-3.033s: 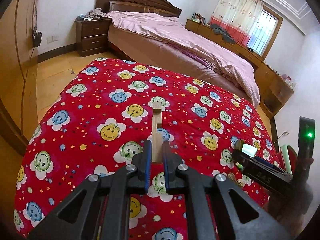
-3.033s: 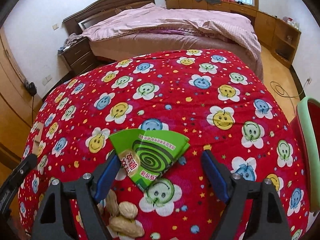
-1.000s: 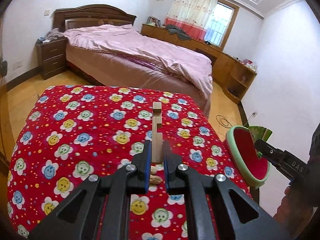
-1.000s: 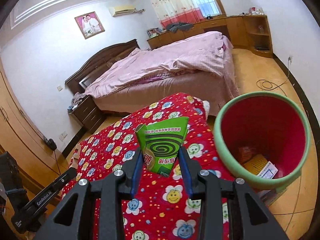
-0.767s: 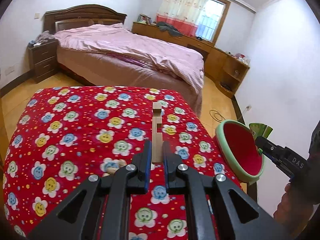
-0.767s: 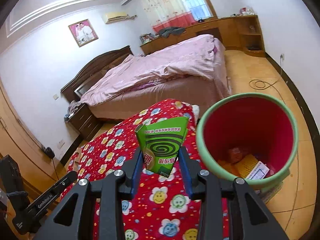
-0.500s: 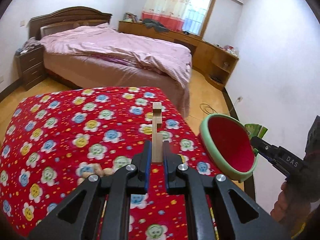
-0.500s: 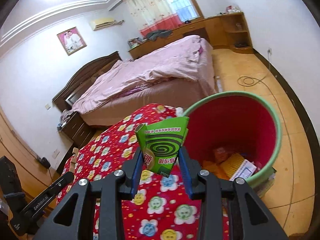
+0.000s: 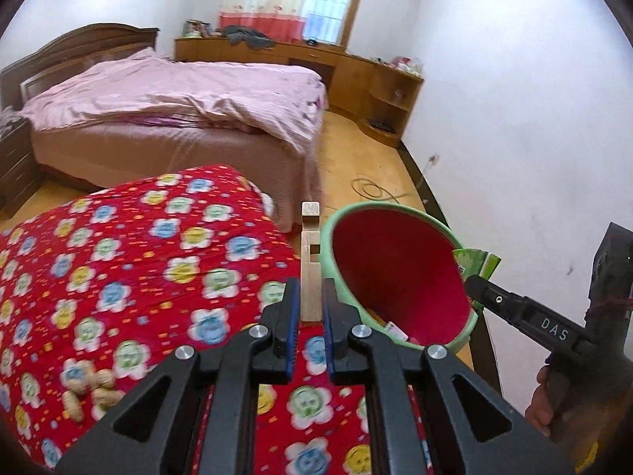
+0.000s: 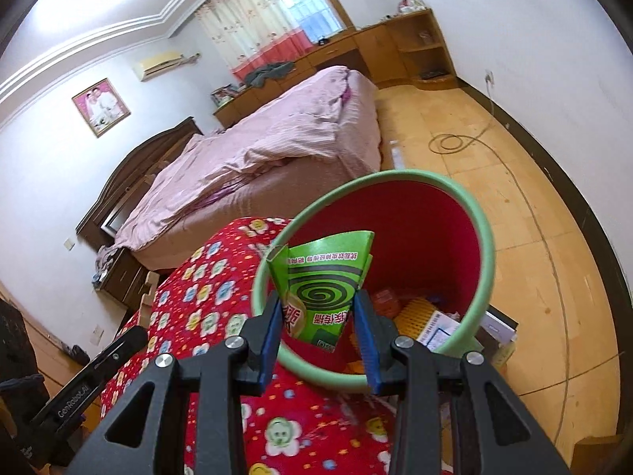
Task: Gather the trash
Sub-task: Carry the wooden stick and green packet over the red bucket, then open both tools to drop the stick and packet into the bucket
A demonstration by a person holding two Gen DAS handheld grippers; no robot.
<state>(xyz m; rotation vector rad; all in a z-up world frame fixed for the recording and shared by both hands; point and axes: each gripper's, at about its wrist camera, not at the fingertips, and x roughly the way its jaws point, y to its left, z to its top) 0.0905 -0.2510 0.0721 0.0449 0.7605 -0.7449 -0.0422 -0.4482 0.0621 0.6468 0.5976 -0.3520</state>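
Here, left wrist view: left gripper point(image 9: 306, 316) clamped on a stiff, light wooden piece point(image 9: 309, 263) by its lower end; bin point(image 9: 467, 324) just ahead-right.

Right wrist view: right gripper point(image 10: 320, 326) pinches a flimsy green carton point(image 10: 322, 281) by its bottom edges, poised over the bin's point(image 10: 484, 233) mouth.

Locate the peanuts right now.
In the left wrist view, the peanuts lie low on the left of the red smiley-flower quilt, left of the left gripper.

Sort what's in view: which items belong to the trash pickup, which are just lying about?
Job:
- green spiral-print box in right gripper
- wooden piece in left gripper
- red bin, trash inside
- peanuts on the red quilt

Lying about:
- pink bed
- floor cable
- wall portrait
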